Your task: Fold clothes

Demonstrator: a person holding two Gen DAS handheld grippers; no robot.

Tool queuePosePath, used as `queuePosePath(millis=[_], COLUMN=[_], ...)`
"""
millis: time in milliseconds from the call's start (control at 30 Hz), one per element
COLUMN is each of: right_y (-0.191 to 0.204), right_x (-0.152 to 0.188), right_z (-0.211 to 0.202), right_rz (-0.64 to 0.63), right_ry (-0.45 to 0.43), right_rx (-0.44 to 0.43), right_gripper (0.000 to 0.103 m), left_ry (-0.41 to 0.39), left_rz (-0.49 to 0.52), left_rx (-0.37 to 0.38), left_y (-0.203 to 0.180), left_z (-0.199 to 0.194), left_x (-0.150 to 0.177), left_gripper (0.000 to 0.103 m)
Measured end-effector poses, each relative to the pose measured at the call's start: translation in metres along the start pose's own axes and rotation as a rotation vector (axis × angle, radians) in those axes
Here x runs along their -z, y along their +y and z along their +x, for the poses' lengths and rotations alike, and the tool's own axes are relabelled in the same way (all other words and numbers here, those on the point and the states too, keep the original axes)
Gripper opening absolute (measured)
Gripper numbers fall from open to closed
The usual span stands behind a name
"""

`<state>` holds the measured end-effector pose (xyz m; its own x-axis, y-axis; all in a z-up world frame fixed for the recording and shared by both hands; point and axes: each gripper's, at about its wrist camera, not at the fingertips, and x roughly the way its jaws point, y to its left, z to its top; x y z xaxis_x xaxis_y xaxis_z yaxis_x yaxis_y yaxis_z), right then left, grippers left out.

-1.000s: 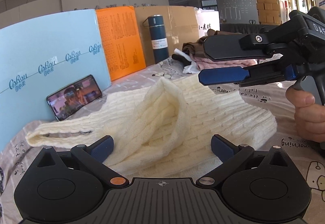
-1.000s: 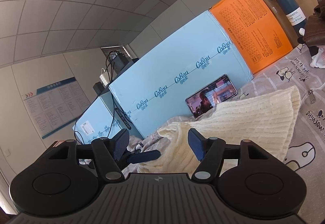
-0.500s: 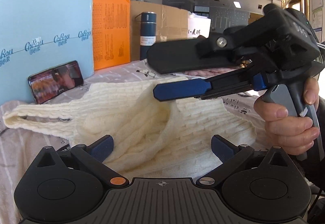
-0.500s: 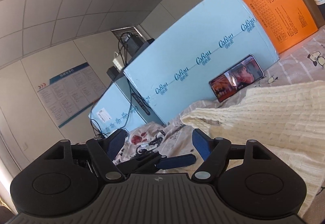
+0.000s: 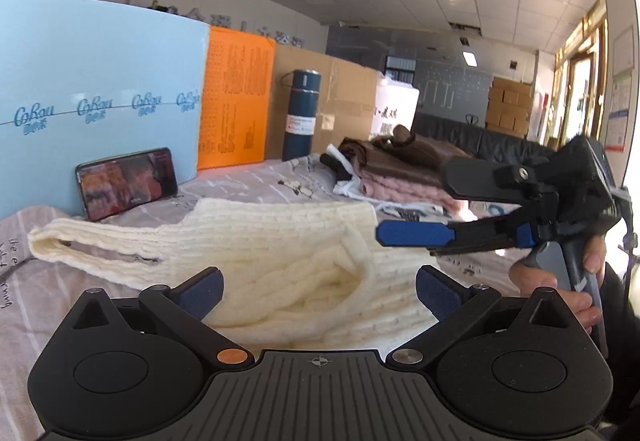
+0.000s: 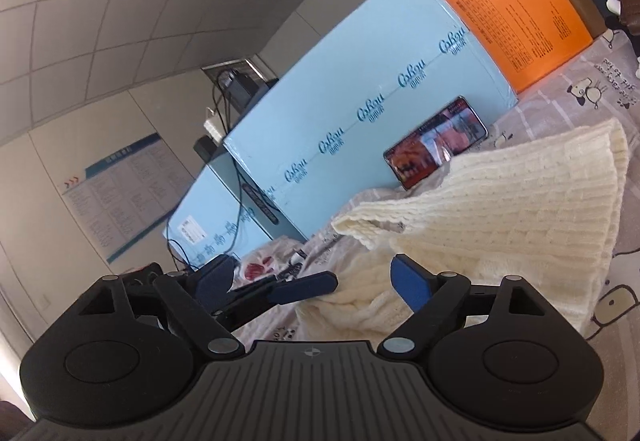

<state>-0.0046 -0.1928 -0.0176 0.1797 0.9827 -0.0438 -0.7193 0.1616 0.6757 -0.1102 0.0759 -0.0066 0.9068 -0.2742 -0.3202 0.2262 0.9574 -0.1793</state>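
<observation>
A cream cable-knit sweater [image 5: 248,241] lies partly folded on the grey printed bedsheet [image 5: 24,241], one sleeve stretched to the left. It also shows in the right wrist view [image 6: 500,209]. My left gripper [image 5: 318,291] is open and empty, just above the sweater's near edge. My right gripper [image 6: 308,279] is open and empty, held above the sweater's right side; it shows from the side in the left wrist view [image 5: 416,233]. The left gripper's blue fingers [image 6: 304,285] show low in the right wrist view.
A phone [image 5: 128,181] leans on a light blue board [image 5: 100,101]. An orange board [image 5: 236,101], a dark blue flask [image 5: 302,113] and cardboard stand behind. A pile of brown and pink clothes [image 5: 400,165] lies at the back right.
The right gripper has pulled back to the right, away from the middle of the sweater. The left gripper's view has shifted a little; the sweater lies flatter.
</observation>
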Motion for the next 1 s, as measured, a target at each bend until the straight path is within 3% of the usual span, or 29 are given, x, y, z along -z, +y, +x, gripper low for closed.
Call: queuePosePath(millis=[67,267,433,533,600,633,667,700,733,867,1000], right_y=[-0.004,-0.020,-0.029,-0.032,-0.033,-0.033,-0.033,-0.034,-0.034,-0.035,-0.036], right_x=[-0.003,-0.009,-0.009,-0.009,-0.009,-0.009,-0.009,-0.009,-0.009,-0.009,-0.009], right_z=[-0.005,-0.009,-0.008,-0.007,-0.008,-0.009,-0.009,-0.010,-0.010,-0.012,-0.018], right_rz=[0.031,0.142,0.187,0.201,0.209,0.213,0.217,0.221,0.225,0.239,0.245], right_ry=[-0.032,-0.072,-0.046,-0.039,-0.040,-0.040,-0.041,-0.041,-0.041,-0.048,-0.084], right_rx=[-0.002,0.066,0.100,0.099,0.094,0.091,0.088,0.086,0.083,0.075,0.087], right_gripper=[0.088,0.088,0.088,0.088,0.088,0.088,0.089,0.089,0.089,0.089,0.089], left_ry=[-0.041,-0.075,-0.042,-0.035,-0.027,-0.007,0.016,0.039,0.050,-0.015,-0.039], left_rz=[-0.144,-0.711,-0.815,-0.768,-0.699,-0.644,-0.583,-0.510,-0.457,-0.314,-0.193], left_rx=[-0.043,-0.260,-0.346,-0.402,-0.459,-0.496,-0.529,-0.542,-0.531,-0.432,-0.278], left_y=[0.025,0.115,0.157,0.160,0.161,0.160,0.159,0.158,0.156,0.128,0.080], left_z=[-0.008,0.010,0.046,0.066,0.078,0.083,0.088,0.092,0.093,0.082,0.081], left_x=[-0.007,-0.012,-0.012,-0.016,-0.020,-0.023,-0.026,-0.029,-0.032,-0.055,-0.081], left_gripper=[0.103,0.103,0.103,0.102,0.091,0.071,0.040,0.025,0.017,0.016,0.016])
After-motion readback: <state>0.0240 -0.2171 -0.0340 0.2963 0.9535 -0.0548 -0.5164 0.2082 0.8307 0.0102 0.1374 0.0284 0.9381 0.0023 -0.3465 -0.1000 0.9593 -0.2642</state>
